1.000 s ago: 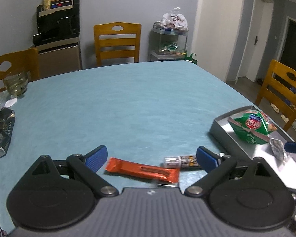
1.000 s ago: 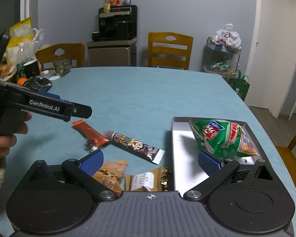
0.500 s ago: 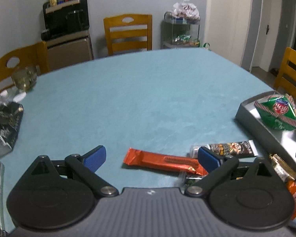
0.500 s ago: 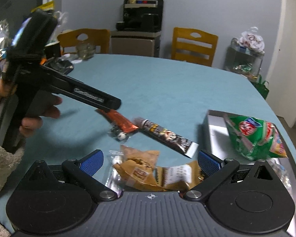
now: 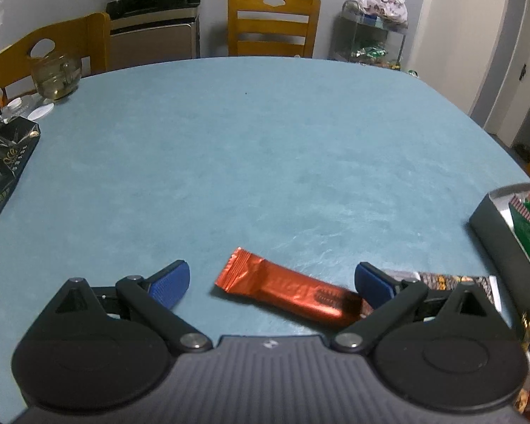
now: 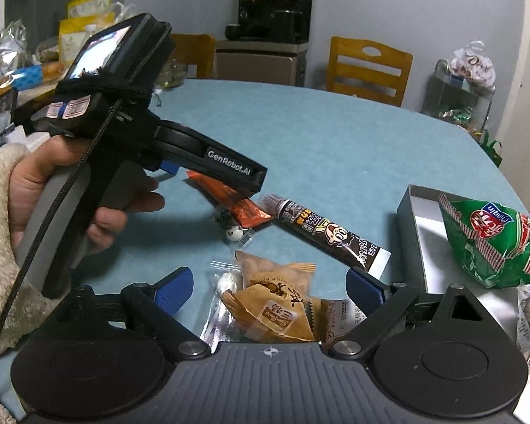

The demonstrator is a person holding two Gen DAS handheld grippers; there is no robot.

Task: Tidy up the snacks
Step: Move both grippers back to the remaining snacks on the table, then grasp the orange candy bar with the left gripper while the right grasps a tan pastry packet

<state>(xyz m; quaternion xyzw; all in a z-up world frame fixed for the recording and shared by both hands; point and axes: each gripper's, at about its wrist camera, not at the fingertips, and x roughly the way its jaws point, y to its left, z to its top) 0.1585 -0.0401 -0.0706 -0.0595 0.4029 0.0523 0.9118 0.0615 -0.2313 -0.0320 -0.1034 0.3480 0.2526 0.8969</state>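
Note:
An orange-red bar (image 5: 289,289) lies flat on the blue table, between the fingers of my left gripper (image 5: 272,282), which is open just above it; its far end runs under the right pad. In the right wrist view that bar (image 6: 243,208) pokes out beneath the left gripper. Beside it lies a brown sausage stick (image 6: 335,233). My right gripper (image 6: 269,289) hangs over a heap of tan snack packets (image 6: 275,304). Its jaws are closing with the packets between them, and the pads do not press on them. A green bag (image 6: 487,243) rests in the grey tray (image 6: 417,240).
A hand in a fleece sleeve (image 6: 88,190) holds the left gripper. A small clear candy packet (image 6: 235,235) lies by the bar. A black box (image 5: 3,162) and a glass jar (image 5: 54,77) stand at the table's left edge. Wooden chairs ring the table.
The left gripper has sunk and drawn nearer the orange bar, which now sits between its fingers. The right gripper has come down over the tan packets and its jaws have narrowed a little.

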